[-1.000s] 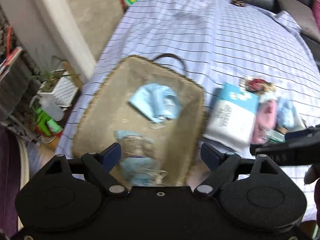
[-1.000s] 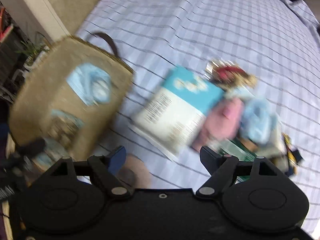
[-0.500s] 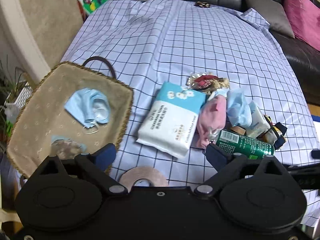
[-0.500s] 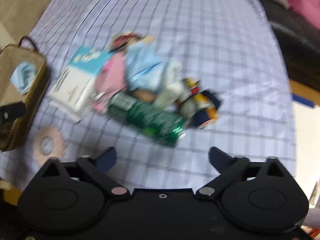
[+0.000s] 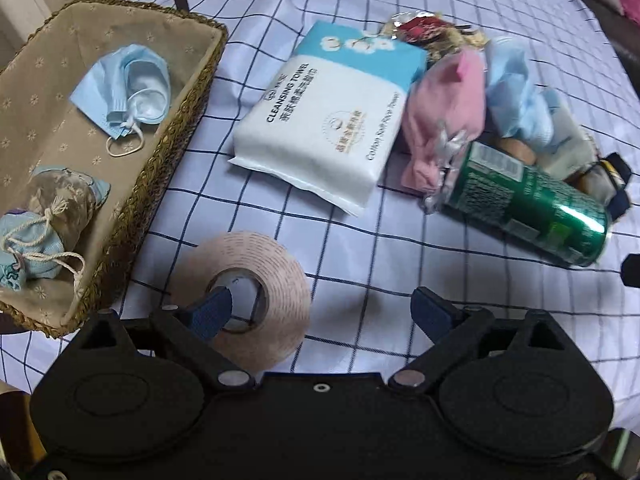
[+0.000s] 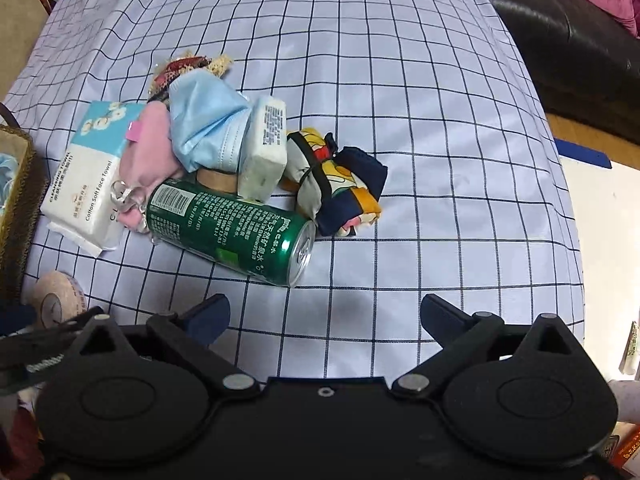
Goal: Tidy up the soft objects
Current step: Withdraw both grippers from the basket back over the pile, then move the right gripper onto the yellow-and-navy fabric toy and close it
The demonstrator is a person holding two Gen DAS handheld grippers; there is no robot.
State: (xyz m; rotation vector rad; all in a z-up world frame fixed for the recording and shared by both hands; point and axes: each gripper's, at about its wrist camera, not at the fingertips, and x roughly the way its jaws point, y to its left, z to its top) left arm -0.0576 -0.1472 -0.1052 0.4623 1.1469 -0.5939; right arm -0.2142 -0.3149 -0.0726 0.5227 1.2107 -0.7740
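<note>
While both tools hang over the checked cloth, this is the stock at hand:

Surface: checked cloth (image 6: pixel 400 80) spread over a bed or sofa; which one cannot be told.
Basket: woven basket (image 5: pixel 188 92) at the left edge, lined with fabric, holding 3 soft items.
Basket contents: 1 blue face mask (image 5: pixel 124 88) and 2 drawstring pouches (image 5: pixel 52 216), the pouches at the near end.
Left tool: left tool (image 5: pixel 320 312), jaws spread and empty, having just been opening; its left finger shows over the hole of the tape roll (image 5: pixel 244 292), contact uncertain.
Right tool: right tool (image 6: pixel 324 316), jaws spread wide and empty, having just been opening, above bare cloth just short of the pile.
Change: a second earlier the left tool was over the basket; it now sits lower, beside the basket, facing the pile.
Pile, soft: towel pack (image 5: pixel 332 120), pink pouch (image 5: pixel 444 112), second blue mask (image 6: pixel 208 124), folded patterned cloth (image 6: pixel 340 184), small white packet (image 6: pixel 264 148).
Pile, hard: green can (image 6: pixel 228 228), lying on its side against the pink pouch.
Judgement: 3 items sorted; both tools free, so the next soft pick seems due, with the can and tape left out.
</note>
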